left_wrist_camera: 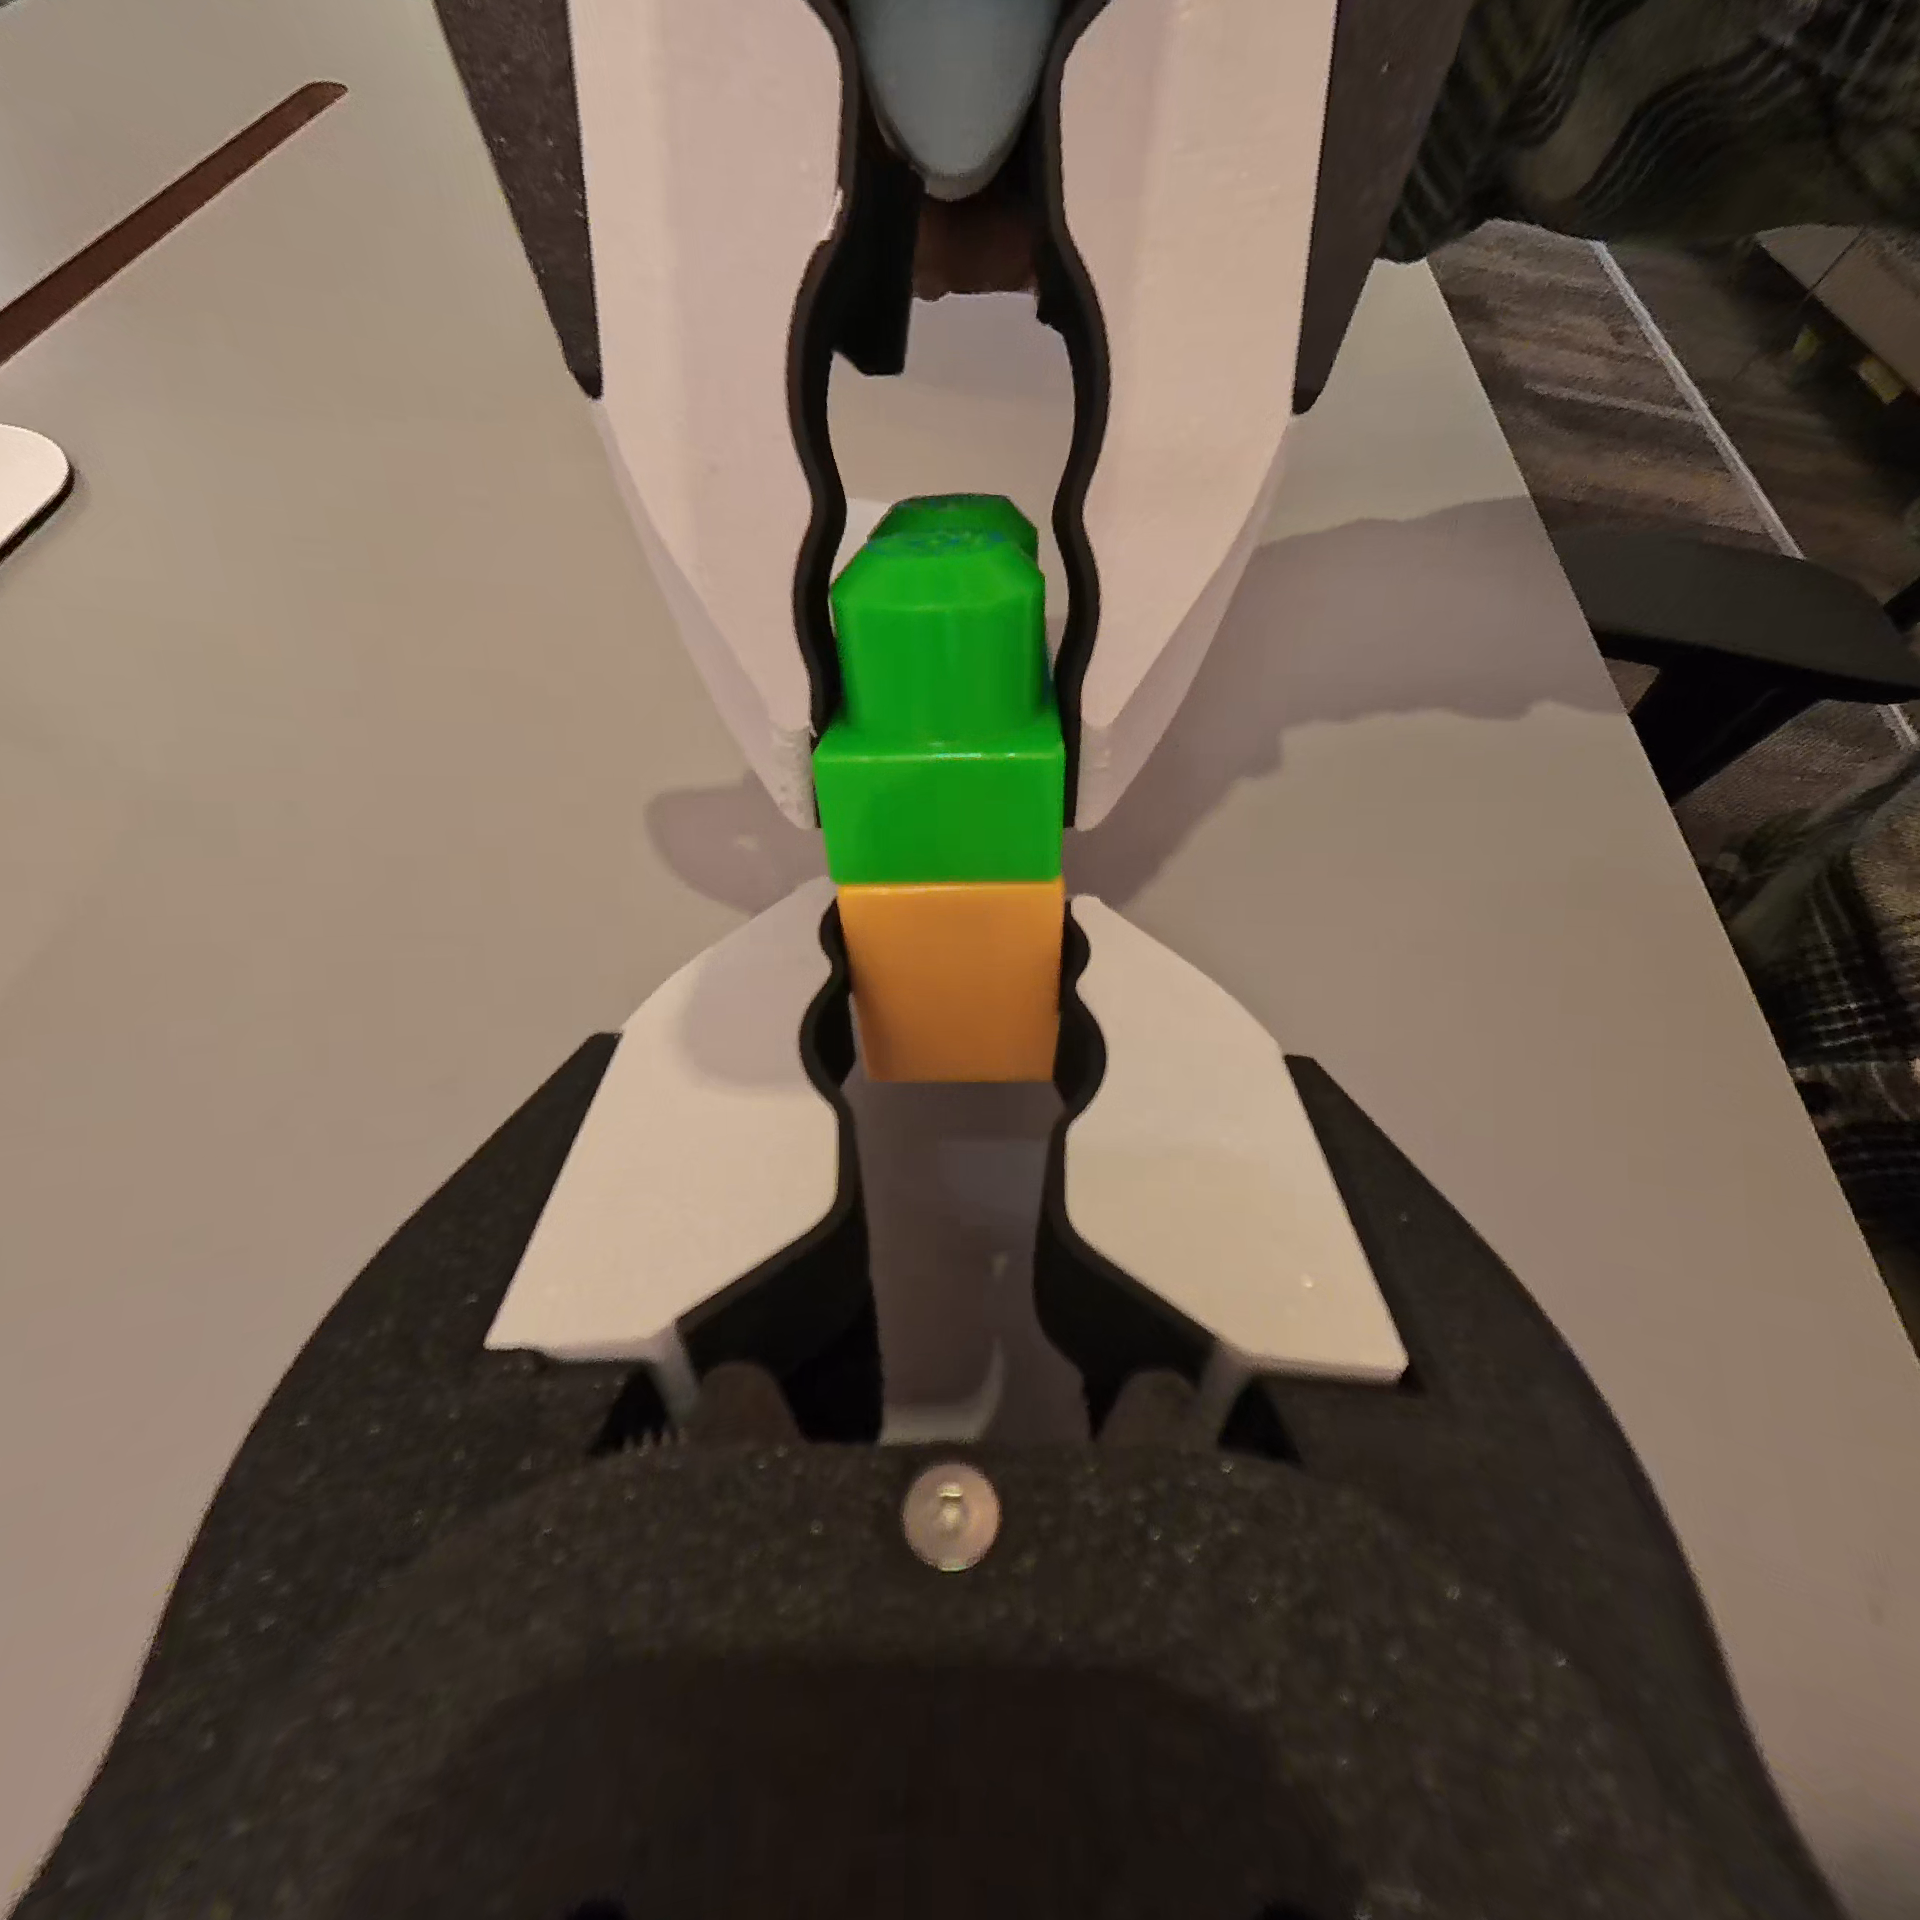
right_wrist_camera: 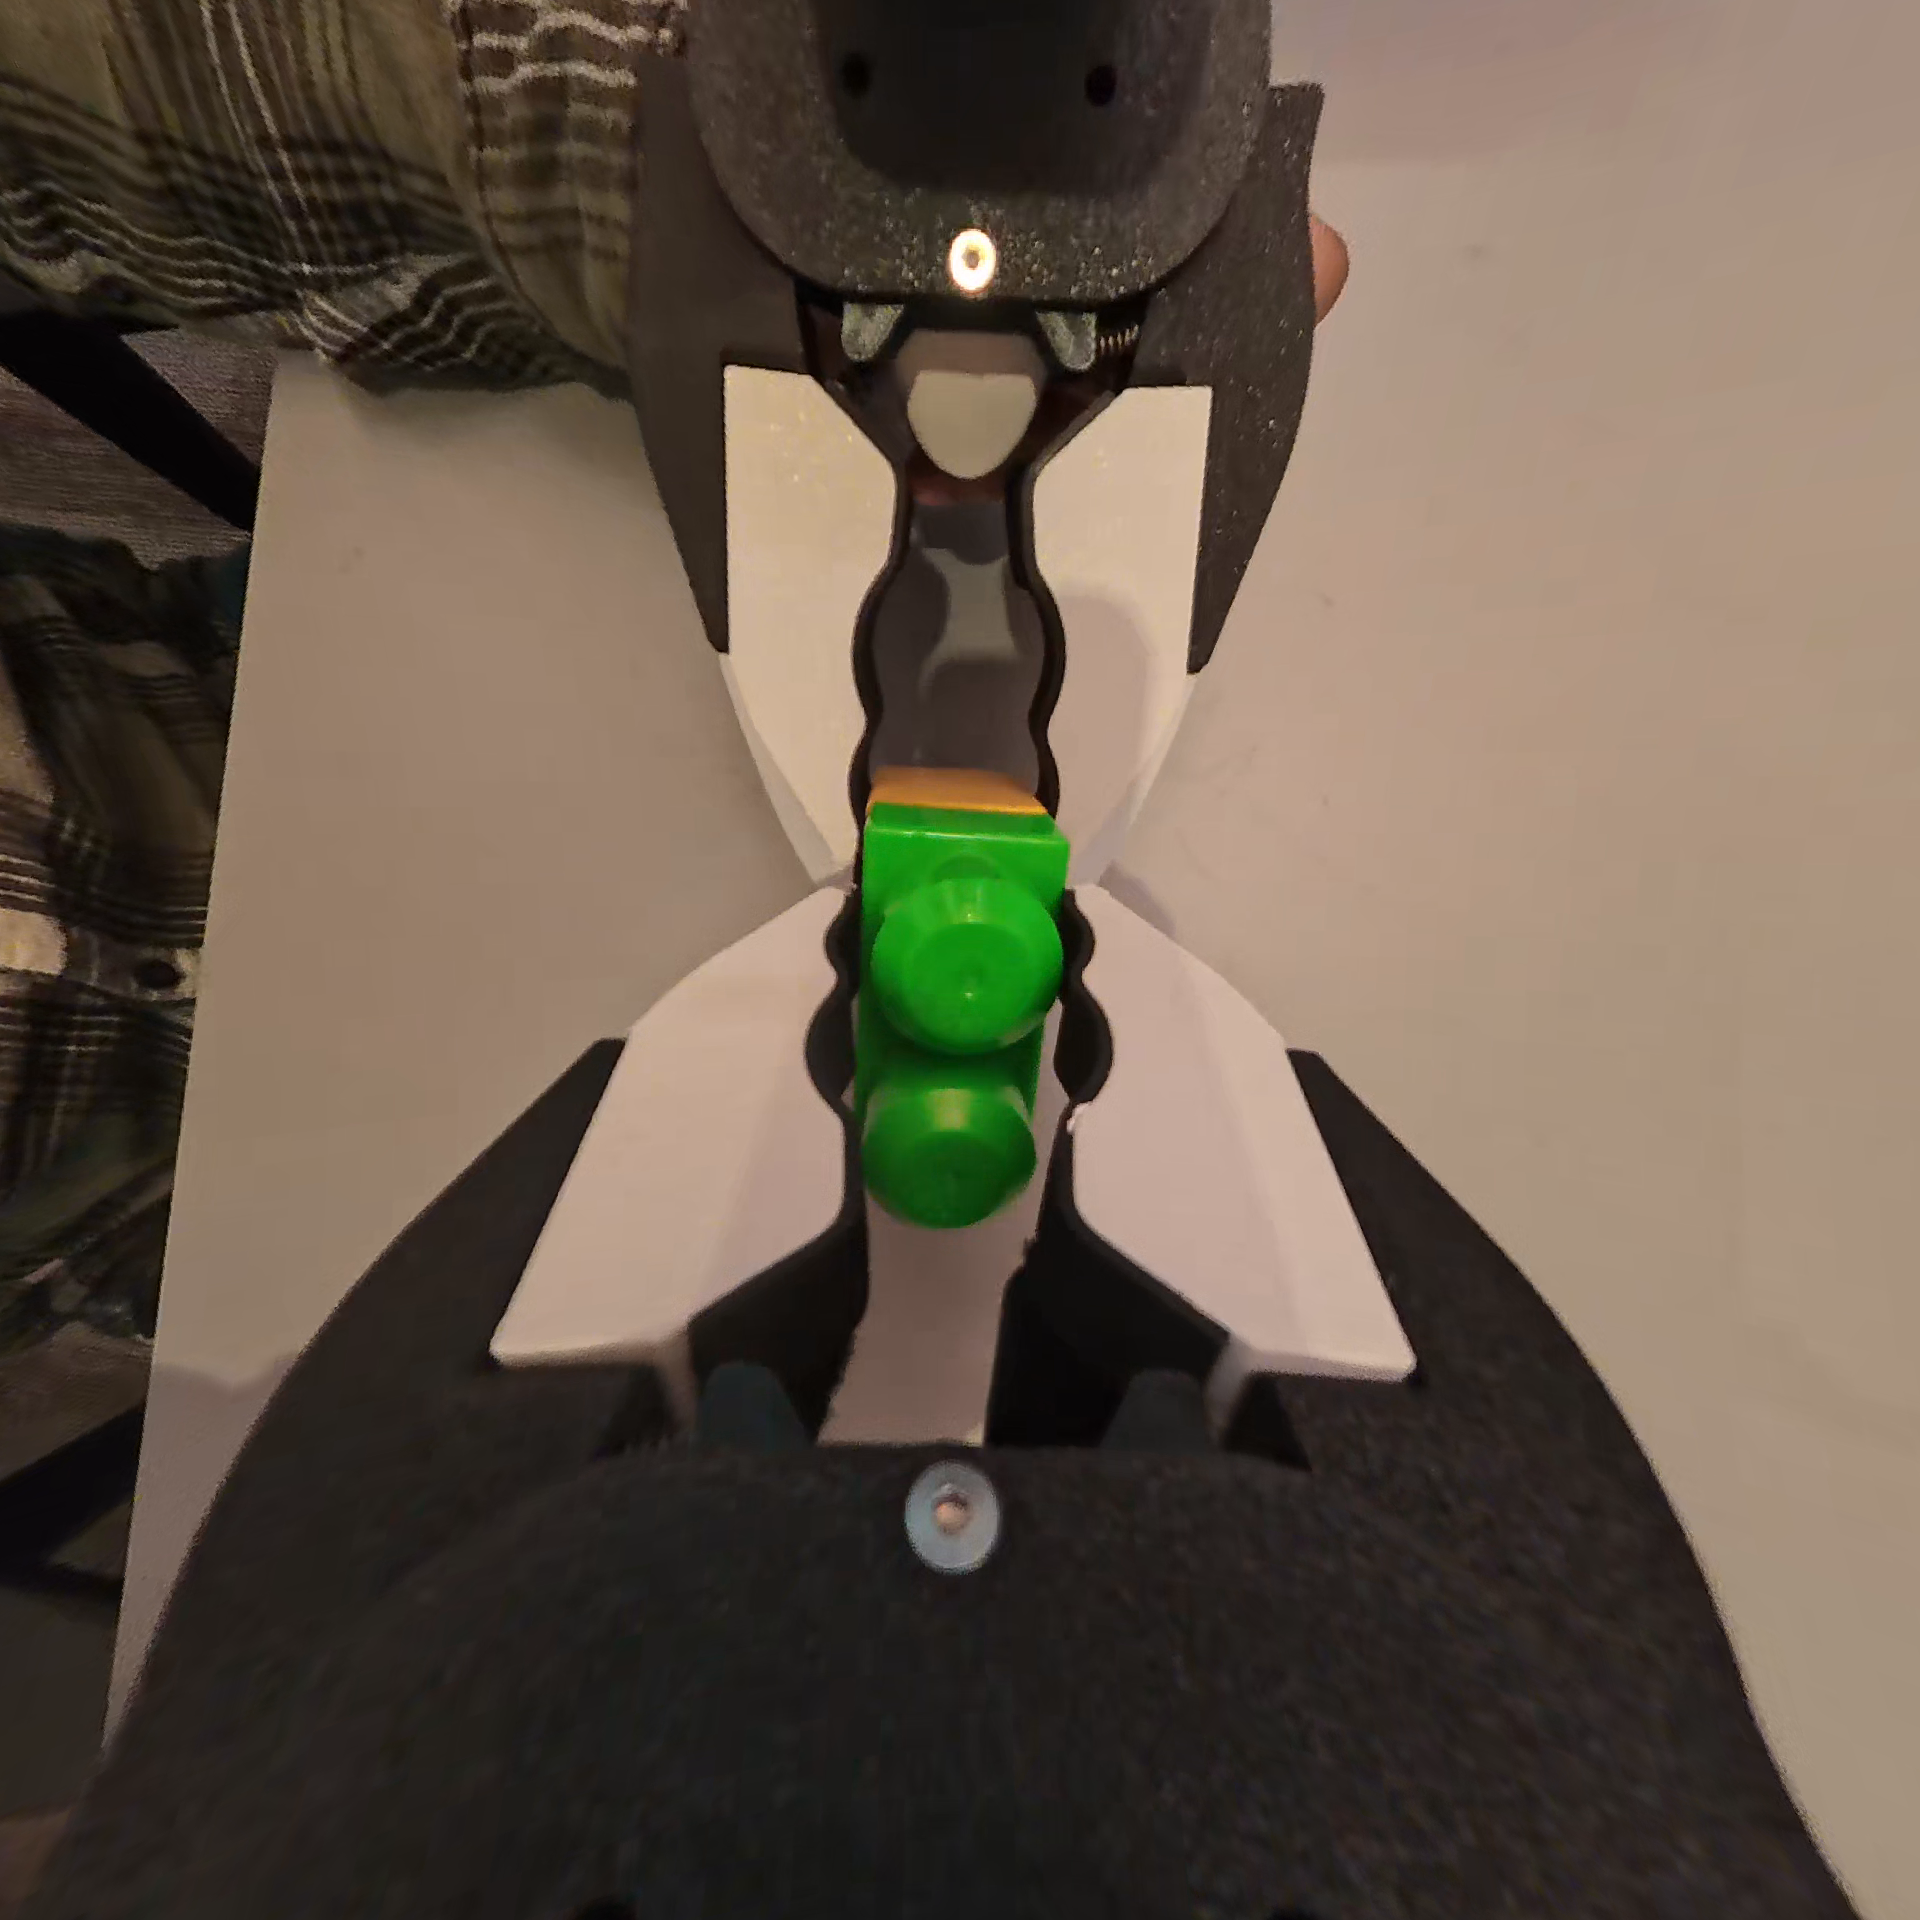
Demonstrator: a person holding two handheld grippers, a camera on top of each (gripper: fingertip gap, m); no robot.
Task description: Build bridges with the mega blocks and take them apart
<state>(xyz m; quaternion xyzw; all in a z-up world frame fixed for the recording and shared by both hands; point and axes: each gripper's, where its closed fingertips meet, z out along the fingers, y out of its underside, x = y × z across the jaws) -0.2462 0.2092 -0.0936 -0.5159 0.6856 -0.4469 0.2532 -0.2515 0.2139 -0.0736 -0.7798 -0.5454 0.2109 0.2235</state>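
Observation:
A green two-stud block (left_wrist_camera: 940,665) is joined to an orange block (left_wrist_camera: 951,987). They are held above the pale table (left_wrist_camera: 312,727). My left gripper (left_wrist_camera: 951,935) comes in from the bottom of the left wrist view and is shut on the orange block. My right gripper (left_wrist_camera: 945,810) faces it from the top and is shut on the green block. In the right wrist view my right gripper (right_wrist_camera: 961,914) clamps the green block (right_wrist_camera: 961,987), studs facing the camera. The left gripper (right_wrist_camera: 961,831) beyond holds the orange block (right_wrist_camera: 956,788), mostly hidden.
The table's edge runs down the right of the left wrist view, with grey carpet and a dark chair (left_wrist_camera: 1745,634) beyond. A dark slot (left_wrist_camera: 156,229) and a flat white thing (left_wrist_camera: 21,478) are on the table at the left. A person's plaid sleeve (right_wrist_camera: 208,208) is at the upper left.

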